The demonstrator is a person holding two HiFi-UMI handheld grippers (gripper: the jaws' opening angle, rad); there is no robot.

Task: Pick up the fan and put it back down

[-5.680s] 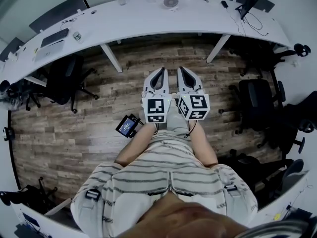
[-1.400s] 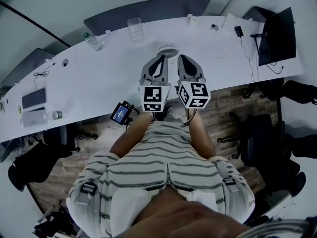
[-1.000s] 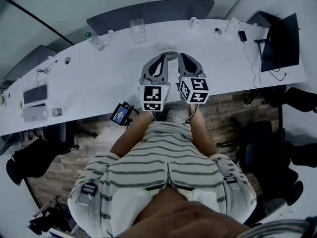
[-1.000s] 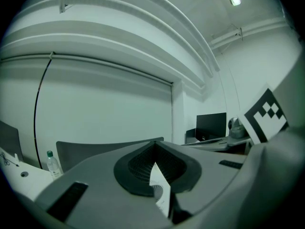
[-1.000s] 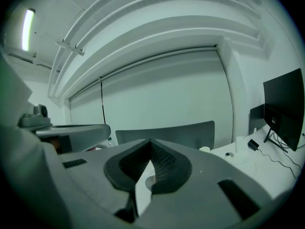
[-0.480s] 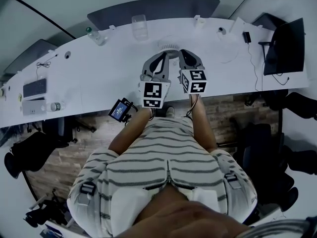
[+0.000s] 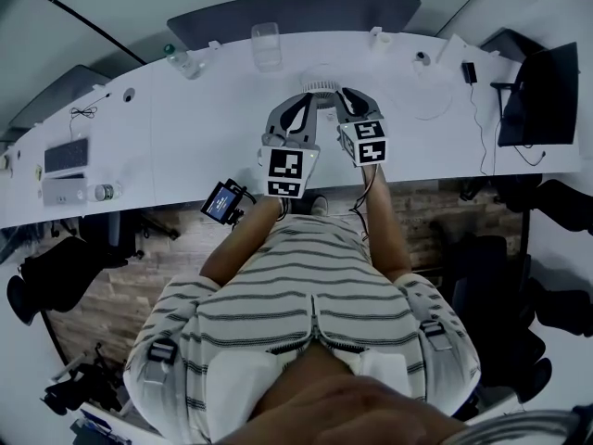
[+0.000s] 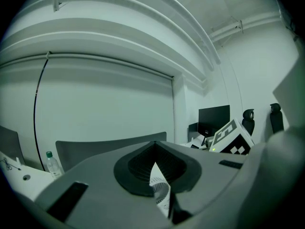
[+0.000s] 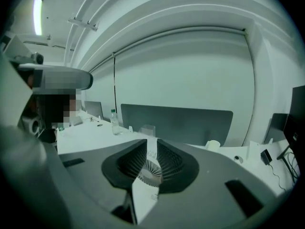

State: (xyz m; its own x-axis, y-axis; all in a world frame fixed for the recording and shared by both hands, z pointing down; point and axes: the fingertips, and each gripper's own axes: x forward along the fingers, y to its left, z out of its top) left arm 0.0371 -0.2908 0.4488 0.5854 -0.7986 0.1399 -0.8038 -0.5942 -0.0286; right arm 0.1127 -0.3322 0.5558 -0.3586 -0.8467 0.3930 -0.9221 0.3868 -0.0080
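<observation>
"Two grippers? What do you do with them?"
"I hold one in each hand. Both reach out over the white surface (image 7: 185, 146), side by side, with their tips close to each other."
"Where is the fan?"
"The fan (image 7: 321, 85) stands on the surface, just past both sets of tips. It is small, round and white. Its face with the thin blades looks at me."
"Does the left gripper (image 7: 306, 108) hold it?"
"No. Those jaws meet at the tips and hold nothing. Lower down there is a thin slit, and I see a bit of the fan through it."
"And the right gripper (image 7: 345, 100)?"
"Its jaws are opening. The gap is only thin. I see the middle of the fan through it, but the fan is in front of the jaws, not in them. The pads do not press on it."
"What else is on the surface?"
"Some things are farther back. A clear cup (image 7: 267, 44) is behind the fan, a bit to the left. A bottle (image 7: 181, 63) with a dark cap is more to the left. A dark screen (image 7: 542, 82) is far off to the right, well apart from the fan."
</observation>
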